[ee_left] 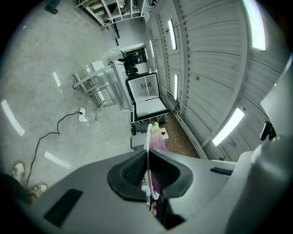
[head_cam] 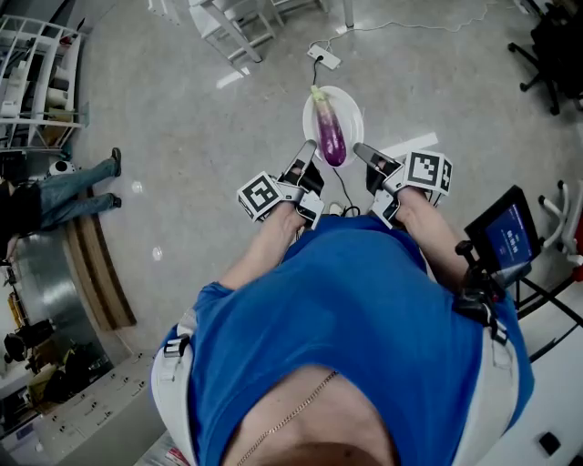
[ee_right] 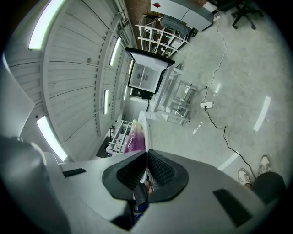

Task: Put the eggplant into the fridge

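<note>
You're clamping both claws on the white plate. Your left gripper is pinching its left rim and your right gripper its right rim, with the jaws nearly together on the thin edge. The eggplant is lying lengthwise on the plate, between the claws. A power strip and white metal stools are sitting on the floor farther ahead. Bare concrete is lying open to the left.

Head view steeply down, 2 gripper views along jaws, sharing plate
</note>
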{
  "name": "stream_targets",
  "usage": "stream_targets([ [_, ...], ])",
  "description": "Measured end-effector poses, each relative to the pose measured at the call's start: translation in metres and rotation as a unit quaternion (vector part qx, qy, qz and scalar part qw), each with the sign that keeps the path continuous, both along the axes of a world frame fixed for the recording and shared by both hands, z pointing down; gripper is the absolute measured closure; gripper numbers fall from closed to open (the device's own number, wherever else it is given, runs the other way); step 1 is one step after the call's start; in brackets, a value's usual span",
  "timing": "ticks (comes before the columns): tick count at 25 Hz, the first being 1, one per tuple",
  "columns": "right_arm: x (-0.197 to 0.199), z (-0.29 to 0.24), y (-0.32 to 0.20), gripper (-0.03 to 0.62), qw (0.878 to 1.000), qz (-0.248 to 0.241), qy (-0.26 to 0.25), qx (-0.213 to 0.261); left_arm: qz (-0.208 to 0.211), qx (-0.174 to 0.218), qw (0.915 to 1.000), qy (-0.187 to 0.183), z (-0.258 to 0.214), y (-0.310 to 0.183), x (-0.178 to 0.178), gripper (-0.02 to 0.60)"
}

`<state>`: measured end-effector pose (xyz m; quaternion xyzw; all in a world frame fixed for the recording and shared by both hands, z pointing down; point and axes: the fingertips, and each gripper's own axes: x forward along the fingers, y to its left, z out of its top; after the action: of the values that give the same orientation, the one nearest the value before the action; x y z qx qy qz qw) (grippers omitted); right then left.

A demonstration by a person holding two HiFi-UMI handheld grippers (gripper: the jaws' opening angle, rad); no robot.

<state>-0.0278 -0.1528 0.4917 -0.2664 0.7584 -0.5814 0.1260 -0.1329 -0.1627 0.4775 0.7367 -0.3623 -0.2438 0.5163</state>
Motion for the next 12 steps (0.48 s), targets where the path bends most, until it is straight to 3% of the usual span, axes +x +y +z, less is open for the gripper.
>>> stream_targets([
  [12,0.0016,0.001,-0.0047,0.583,1.0,0.009,0.004,-0.002,0.009,0.009,0.9999,0.0,-0.0017,-0.0063,0.0023,0.555],
])
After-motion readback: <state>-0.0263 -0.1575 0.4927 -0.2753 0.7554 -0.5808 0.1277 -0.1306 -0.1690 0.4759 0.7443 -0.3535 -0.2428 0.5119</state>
